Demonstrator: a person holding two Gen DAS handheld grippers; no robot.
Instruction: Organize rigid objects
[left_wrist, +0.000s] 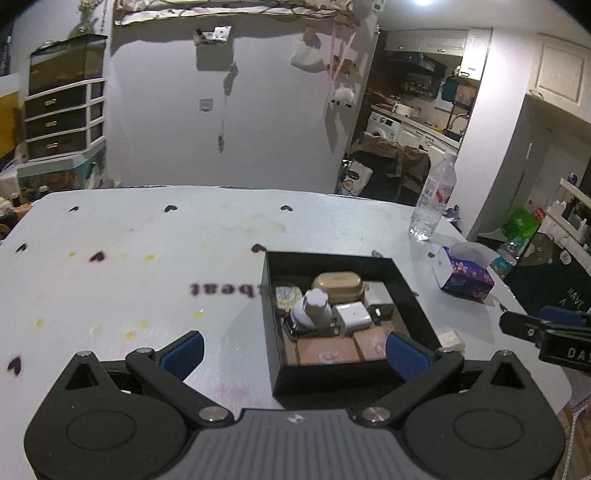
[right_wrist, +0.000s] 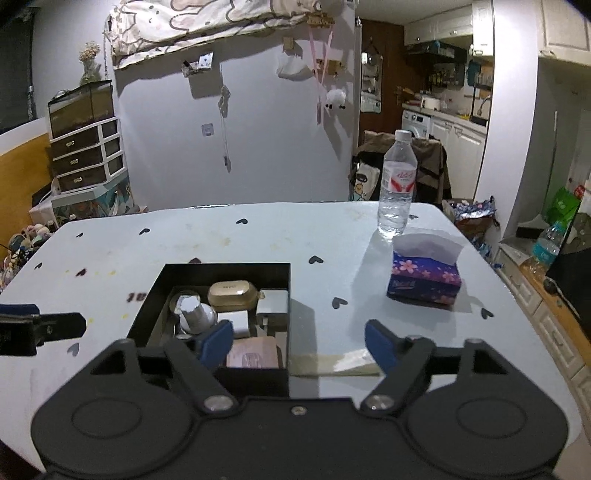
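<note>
Inside the black box (left_wrist: 332, 380) on the table (left_wrist: 129, 266) sit the packed items, so the small cream block (left_wrist: 452, 340), perhaps an eraser, beside it wants a level pinch from either spread, empty left tool (left_wrist: 293, 352) or right tool (right_wrist: 299, 341).

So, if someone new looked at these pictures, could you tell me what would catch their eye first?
Probably the black box in the middle of the pale table, packed with small things such as a tan case and a white bottle. Next, the purple tissue box and the clear water bottle standing behind it on the table's right side. Both the left gripper and right gripper hang open and empty.
</note>
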